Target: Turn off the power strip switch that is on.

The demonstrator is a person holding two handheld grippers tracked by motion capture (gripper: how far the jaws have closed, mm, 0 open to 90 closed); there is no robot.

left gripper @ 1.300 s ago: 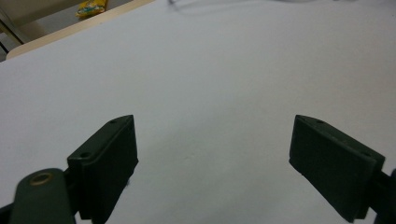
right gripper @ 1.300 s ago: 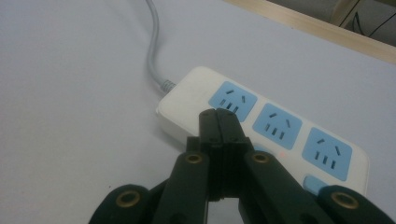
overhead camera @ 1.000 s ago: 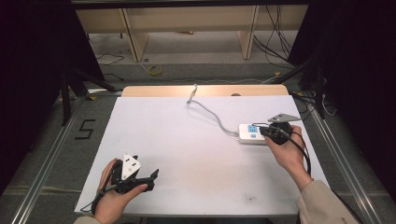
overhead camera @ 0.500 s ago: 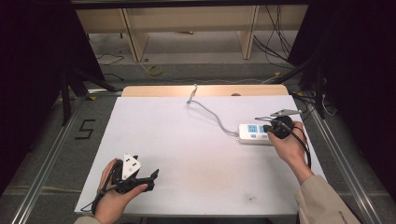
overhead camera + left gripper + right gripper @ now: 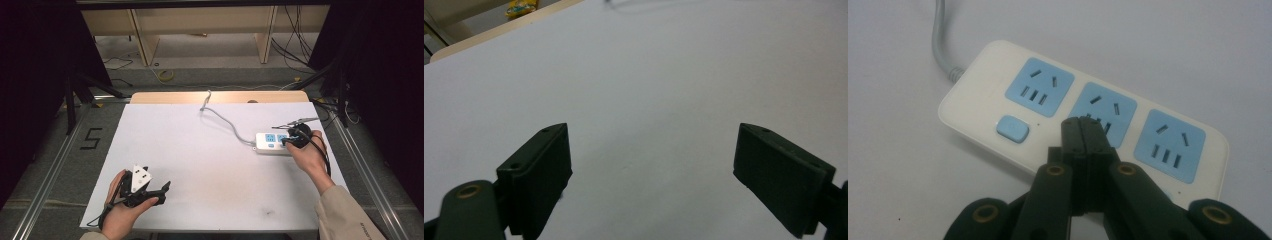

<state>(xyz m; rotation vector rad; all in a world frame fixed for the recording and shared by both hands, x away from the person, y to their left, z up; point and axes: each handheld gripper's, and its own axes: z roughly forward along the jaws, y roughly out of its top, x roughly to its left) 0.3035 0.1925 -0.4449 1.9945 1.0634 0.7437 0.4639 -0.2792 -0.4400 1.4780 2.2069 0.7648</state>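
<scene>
Power strip (image 5: 272, 143) is the one object on the white table (image 5: 200, 150), lying toward its right side, and we count one of it. In the right gripper view we count three blue socket panels (image 5: 1039, 87) set in a row on its white body, and one blue switch button (image 5: 1012, 129) below the panel nearest the cord end. One grey cord (image 5: 225, 120) leaves the strip's left end and, in the high view, snakes across the table to the far edge.

We see two hands, each holding one gripper. The right gripper (image 5: 289, 141) sits at the strip's right end in the high view, with the right hand (image 5: 309, 157) behind it. In the right gripper view its two black jaws are pressed together, flat face to flat face with nothing between them, and the right gripper's tip (image 5: 1083, 125) overlaps the lower edge of the middle socket panel. Whether the tip touches the strip or hangs just above it we cannot tell.

The left gripper (image 5: 162, 192) rests in the left hand (image 5: 122, 212) near the table's front left corner, well apart from the strip. In the left gripper view its two jaws stand wide apart over bare white tabletop, grasping nothing.
</scene>
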